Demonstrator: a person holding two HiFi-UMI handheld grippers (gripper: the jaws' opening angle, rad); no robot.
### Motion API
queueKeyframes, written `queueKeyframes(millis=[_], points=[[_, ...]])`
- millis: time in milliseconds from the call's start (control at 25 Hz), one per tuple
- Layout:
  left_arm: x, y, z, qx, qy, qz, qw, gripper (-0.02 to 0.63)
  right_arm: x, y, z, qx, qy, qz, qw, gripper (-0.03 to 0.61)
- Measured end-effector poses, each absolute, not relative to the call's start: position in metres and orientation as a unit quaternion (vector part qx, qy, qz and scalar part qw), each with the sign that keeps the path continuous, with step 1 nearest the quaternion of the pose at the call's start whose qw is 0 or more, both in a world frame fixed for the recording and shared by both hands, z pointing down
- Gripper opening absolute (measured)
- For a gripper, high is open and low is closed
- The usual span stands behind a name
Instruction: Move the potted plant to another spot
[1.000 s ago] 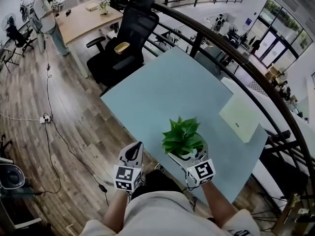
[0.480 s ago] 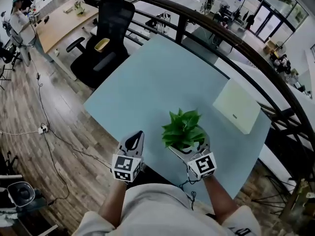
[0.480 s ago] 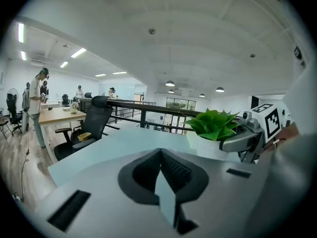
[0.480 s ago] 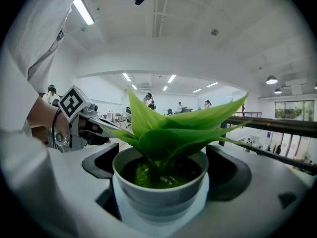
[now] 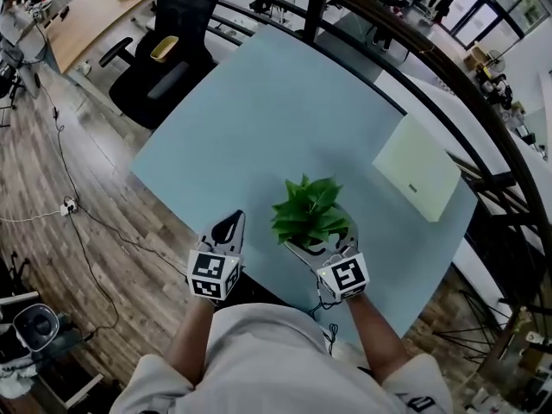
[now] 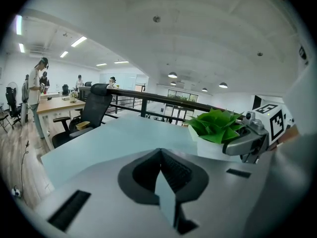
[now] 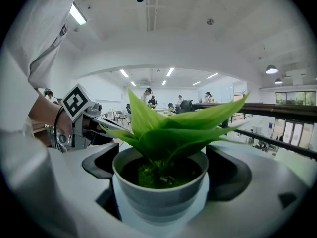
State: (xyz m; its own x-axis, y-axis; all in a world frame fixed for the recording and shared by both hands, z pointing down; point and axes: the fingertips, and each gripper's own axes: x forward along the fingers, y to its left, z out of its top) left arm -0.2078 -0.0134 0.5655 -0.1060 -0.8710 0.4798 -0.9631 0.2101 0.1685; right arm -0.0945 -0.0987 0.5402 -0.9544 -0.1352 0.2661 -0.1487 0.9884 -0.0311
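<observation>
Right gripper: your right gripper (image 5: pixel 321 250) was clamped on the potted plant (image 5: pixel 309 214), one jaw against each side of the white pot, the green leaves rising above the jaws.
Potted plant: it sat between your right gripper's jaws, over the near part of the pale blue surface (image 5: pixel 276 119). I could not tell whether the pot rested on the surface or hung just above it.
Left gripper: your left gripper (image 5: pixel 228 228) had its jaws closed tip to tip with nothing between them. It hovered at the near edge of the surface.
Grippers to each other: your left gripper was just beside the plant, apart from it, with your right gripper showing at its right.
Pale flat pad (image 5: pixel 417 179): it lay on the surface ahead of your right gripper and to its right, well apart from the plant.
Office chair (image 5: pixel 177 50): it stood on the wooden floor (image 5: pixel 52 179), far ahead of your left gripper and to its left.
</observation>
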Motion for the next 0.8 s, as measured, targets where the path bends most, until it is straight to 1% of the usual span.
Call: queueKeyframes(millis=[440, 800], points=[[-0.272, 0.012, 0.585, 0.579, -0.764, 0.098, 0.269, 0.012, -0.170, -0.088, 0.563, 0.026, -0.988, 0.038, 0.147, 0.545], [-0.338, 0.037, 0.605, 0.568, -0.762, 0.098, 0.295, 0.012, -0.250, -0.070, 0.572, 0.013, -0.987, 0.029, 0.159, 0.545]])
